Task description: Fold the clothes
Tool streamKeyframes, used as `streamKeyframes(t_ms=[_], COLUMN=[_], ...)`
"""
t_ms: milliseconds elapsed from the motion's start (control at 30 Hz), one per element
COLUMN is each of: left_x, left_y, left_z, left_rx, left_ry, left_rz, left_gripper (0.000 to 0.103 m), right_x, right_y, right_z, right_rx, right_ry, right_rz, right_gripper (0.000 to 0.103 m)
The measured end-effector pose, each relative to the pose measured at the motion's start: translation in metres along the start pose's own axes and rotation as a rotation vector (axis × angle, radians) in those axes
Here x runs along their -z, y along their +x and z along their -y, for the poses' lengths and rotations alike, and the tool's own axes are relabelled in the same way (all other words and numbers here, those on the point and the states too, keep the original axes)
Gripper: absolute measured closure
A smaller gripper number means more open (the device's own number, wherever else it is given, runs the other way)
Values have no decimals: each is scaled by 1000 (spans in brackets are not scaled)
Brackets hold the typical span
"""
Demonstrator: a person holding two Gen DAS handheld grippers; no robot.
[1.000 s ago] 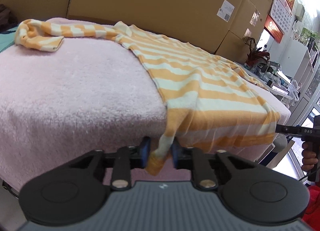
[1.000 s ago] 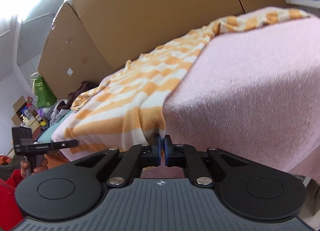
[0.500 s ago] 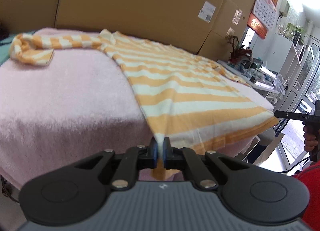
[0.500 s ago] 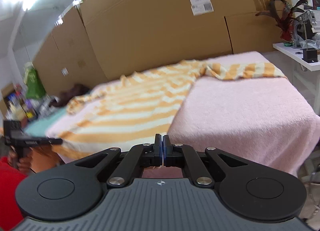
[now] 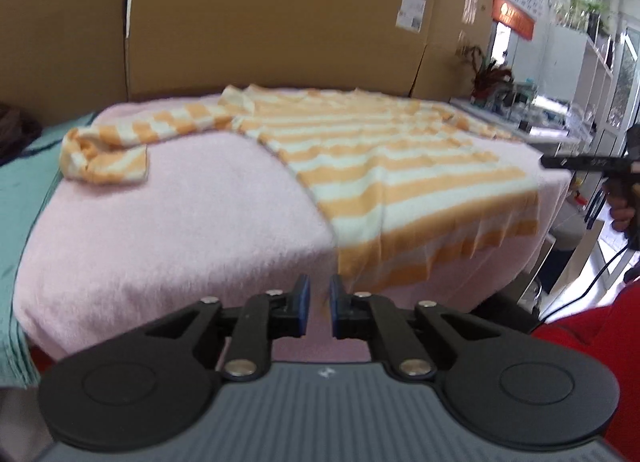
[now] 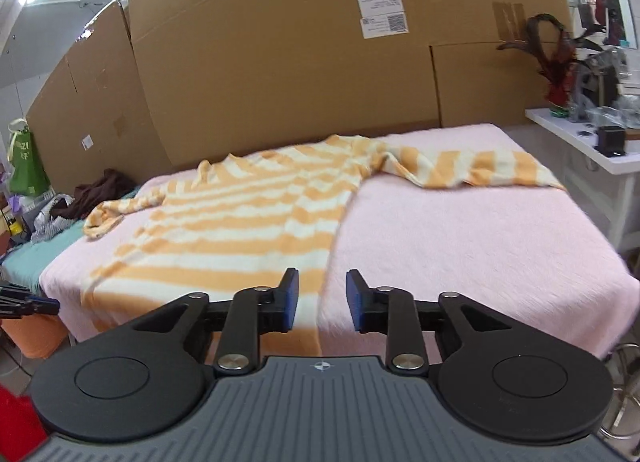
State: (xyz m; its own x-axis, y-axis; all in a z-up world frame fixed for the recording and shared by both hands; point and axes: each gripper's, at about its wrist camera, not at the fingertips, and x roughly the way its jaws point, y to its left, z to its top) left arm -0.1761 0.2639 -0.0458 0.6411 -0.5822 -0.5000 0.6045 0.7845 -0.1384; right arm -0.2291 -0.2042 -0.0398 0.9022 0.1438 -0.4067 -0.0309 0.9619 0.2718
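An orange-and-cream striped sweater [image 5: 384, 166] lies spread flat on the pink-blanketed table [image 5: 192, 222], its hem hanging over the near edge. One sleeve is bunched at the left [image 5: 108, 154]; the other sleeve [image 6: 472, 168] stretches to the right. My left gripper [image 5: 317, 304] is open just in front of the hem's left corner, holding nothing. My right gripper [image 6: 322, 296] is open near the sweater [image 6: 240, 230] at its right hem corner, also empty. The right gripper's tip [image 5: 580, 162] shows at the left wrist view's right edge.
Large cardboard boxes [image 6: 300, 62] wall off the far side. A white side table [image 6: 588, 142] with a plant and clutter stands at the right. Dark clothes [image 6: 100, 190] and a teal cloth [image 5: 24, 198] lie at the left. A red sleeve [image 5: 592, 342] is close by.
Both grippers were shut on the sweater's hem corners, pulling it flat; now both have opened and let the hem drop over the table's edge, and drawn back slightly.
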Motion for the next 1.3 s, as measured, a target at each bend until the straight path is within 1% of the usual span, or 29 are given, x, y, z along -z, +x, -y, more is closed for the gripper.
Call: streamKeyframes(t_ms=[33,67,100,133,167,200,267,300,333,367,467,567,633,667,700,733,767,800,833,867,900,1000,1067,1133,1167,1267,1300], left_x=[-6,-12,-17,-21,-25,-28,-33,-34,-34,-32,-31,-31,-32,-34,-36,-40,-45,-51,-58,-64,-70,-89,-102,-114,-118,-117,-117], left_y=[0,3,12,22,32,42,61,70,77,81,84,81,79,79,78,78,80,87,94,101,108,128,142,155,162,184,189], left_z=[2,4,4,3,1,-2,-4,-3,-3,-2,-2,-9,-11,-9,-7,-5,-4,-5,-6,-7,-8,-11,-12,-14,-15,-16,-17], left_rx=[21,32,23,14,11,17,23,16,8,-4,-32,-45,-45,-47,-49,-52,-54,-57,-59,-62,-64,-72,-77,-82,-85,-98,-104], left_ry=[-12,-26,-44,-63,-84,-109,-135,-133,-127,-116,-93,-105,-107,-91,-73,-53,-40,-43,-46,-48,-51,-60,-65,-71,-75,-96,-102], left_rz=[46,83,98,101,102,97,70,49,33,27,20,3,-10,-18,-25,-28,-29,-26,-22,-18,-14,-3,4,12,9,-33,-46], left_gripper=[74,54,51,58,62,63,73,76,83,89,97,96,96,96,97,97,97,97,97,96,96,96,96,96,96,96,96], right_x=[-2,-3,-3,-2,-2,-1,0,0,0,0,-2,-7,-9,-8,-8,-11,-16,-23,-32,-40,-48,-67,-75,-81,-83,-86,-87], right_y=[10,20,27,34,41,43,47,48,50,50,47,36,36,40,43,44,45,47,53,59,66,107,133,156,166,185,189], right_z=[-2,-3,-3,-3,-2,-2,-3,-4,-5,-7,-9,-3,-1,-3,-5,-7,-6,-2,5,13,19,34,43,56,62,75,78], right_rx=[-1,5,10,16,20,18,21,25,27,23,31,61,59,42,31,36,40,40,32,24,21,54,87,132,147,152,160], right_ry=[8,16,24,31,38,43,35,26,14,-6,-30,-36,-39,-55,-74,-89,-77,-35,21,77,126,209,246,322,364,457,469], right_rz=[-7,-17,-25,-34,-36,-24,-14,-13,-14,-18,-21,-7,-37,-69,-91,-86,-69,-33,-9,15,30,-1,-10,-27,-33,-5,1], right_gripper=[74,74,74,74,74,74,77,87,95,97,98,99,99,98,96,93,91,84,74,71,71,71,71,68,68,69,86])
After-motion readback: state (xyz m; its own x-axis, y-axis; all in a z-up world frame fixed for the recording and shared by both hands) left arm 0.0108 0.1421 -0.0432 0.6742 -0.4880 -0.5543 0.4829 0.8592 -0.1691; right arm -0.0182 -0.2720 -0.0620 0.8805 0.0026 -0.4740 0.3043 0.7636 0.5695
